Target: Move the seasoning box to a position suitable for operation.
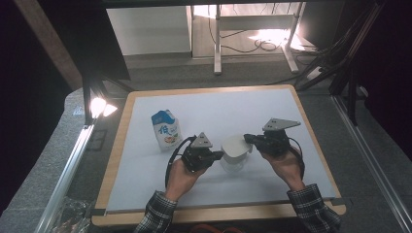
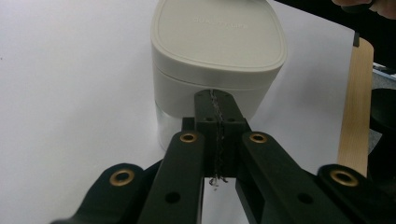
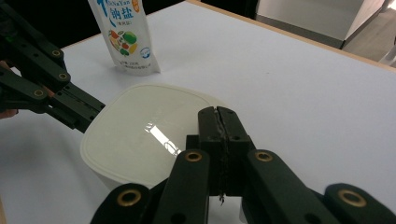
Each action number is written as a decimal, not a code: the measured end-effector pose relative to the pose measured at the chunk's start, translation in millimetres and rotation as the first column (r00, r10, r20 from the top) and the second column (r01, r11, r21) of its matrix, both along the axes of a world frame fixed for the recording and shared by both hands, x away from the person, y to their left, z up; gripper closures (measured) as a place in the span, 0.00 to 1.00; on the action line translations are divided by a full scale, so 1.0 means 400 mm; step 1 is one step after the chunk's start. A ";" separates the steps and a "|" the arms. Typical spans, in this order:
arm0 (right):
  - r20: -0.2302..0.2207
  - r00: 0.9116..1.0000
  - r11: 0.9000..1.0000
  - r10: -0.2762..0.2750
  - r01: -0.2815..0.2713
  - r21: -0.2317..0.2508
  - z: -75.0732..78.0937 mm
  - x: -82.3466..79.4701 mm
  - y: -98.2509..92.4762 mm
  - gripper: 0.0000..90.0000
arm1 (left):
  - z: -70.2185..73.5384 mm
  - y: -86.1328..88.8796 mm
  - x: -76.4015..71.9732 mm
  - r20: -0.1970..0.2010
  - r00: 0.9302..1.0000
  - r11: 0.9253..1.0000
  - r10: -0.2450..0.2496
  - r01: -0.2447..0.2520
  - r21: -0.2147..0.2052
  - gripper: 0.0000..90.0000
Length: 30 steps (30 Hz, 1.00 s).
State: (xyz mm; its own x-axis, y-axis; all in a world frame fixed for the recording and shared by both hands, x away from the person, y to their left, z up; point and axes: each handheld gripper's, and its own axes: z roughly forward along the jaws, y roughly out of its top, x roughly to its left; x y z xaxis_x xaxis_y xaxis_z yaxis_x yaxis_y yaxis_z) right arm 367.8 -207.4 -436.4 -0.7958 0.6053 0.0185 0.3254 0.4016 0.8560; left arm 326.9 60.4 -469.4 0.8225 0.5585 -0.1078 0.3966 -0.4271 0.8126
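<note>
The bench point(image 1: 145, 160), white-topped with a wooden rim, carries a lidded container point(image 1: 235, 151) near its middle, clear below and grey-white on top. A blue-and-white salt pouch point(image 1: 166, 129) stands upright to its far left, well apart. The left tool point(image 1: 221, 155), jaws pressed together with nothing between them, meets the container's left side just under the lid point(image 2: 219, 35). The right tool point(image 1: 247, 139), likewise closed and empty, reaches the lid's far right edge.

pouch point(image 1: 166, 129) stands back left — bare table point(image 1: 272, 104) elsewhere.
</note>
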 end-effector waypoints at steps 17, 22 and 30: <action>-0.006 1.000 1.000 -0.012 0.012 0.014 -0.002 0.001 -0.008 0.99 | 0.019 -0.003 0.003 0.011 1.000 1.000 0.004 -0.004 -0.017 1.00; -0.006 1.000 1.000 -0.022 0.022 0.012 -0.003 0.002 -0.012 0.99 | 0.030 -0.005 0.006 0.018 1.000 1.000 0.003 -0.003 -0.027 0.99; -0.003 0.999 0.999 -0.033 0.033 0.010 -0.005 0.003 -0.021 0.97 | 0.048 -0.010 0.012 0.022 1.000 0.999 -0.001 0.002 -0.039 0.99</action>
